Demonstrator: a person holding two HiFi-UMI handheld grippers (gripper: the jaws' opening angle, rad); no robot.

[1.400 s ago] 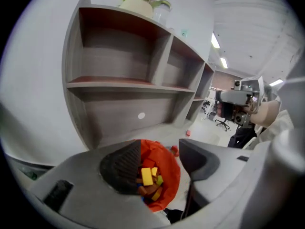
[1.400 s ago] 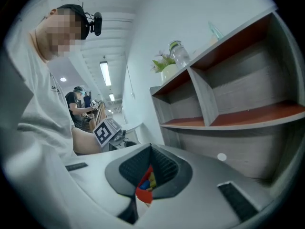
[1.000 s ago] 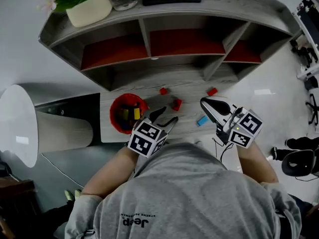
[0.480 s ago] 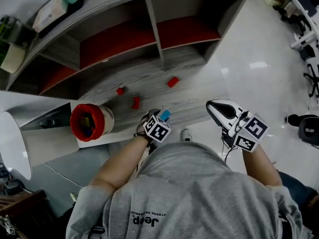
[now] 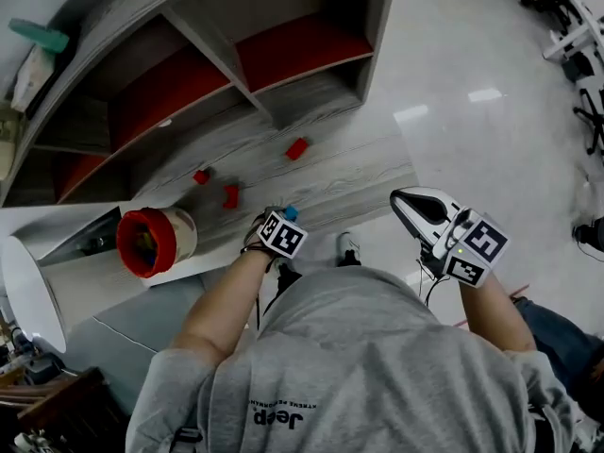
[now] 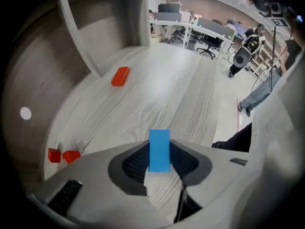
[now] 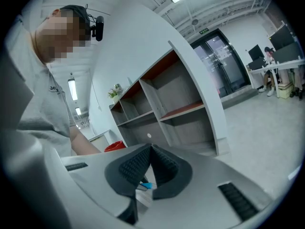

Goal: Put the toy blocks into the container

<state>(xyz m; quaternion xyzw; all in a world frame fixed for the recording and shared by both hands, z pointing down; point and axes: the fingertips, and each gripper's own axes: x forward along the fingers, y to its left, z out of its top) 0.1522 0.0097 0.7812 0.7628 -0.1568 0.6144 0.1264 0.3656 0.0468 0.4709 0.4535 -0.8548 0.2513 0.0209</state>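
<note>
A blue block lies on the grey wood table between the jaws of my left gripper. The jaws are closing and both pads touch its sides. In the head view the block peeks out just beyond the left gripper. Three red blocks lie farther back: one alone and two close together. The red container with blocks inside stands at the table's left end. My right gripper hangs off the table's right side over the floor, shut and empty.
A grey shelf unit with red-lined compartments rises behind the table. A white rounded object sits at far left. The table's right edge drops to the glossy floor. Office desks and chairs stand in the distance.
My left gripper has moved right, from beside the red container to the blue block, and its jaws have closed round it. The head view has swung. The right gripper has stayed put.
</note>
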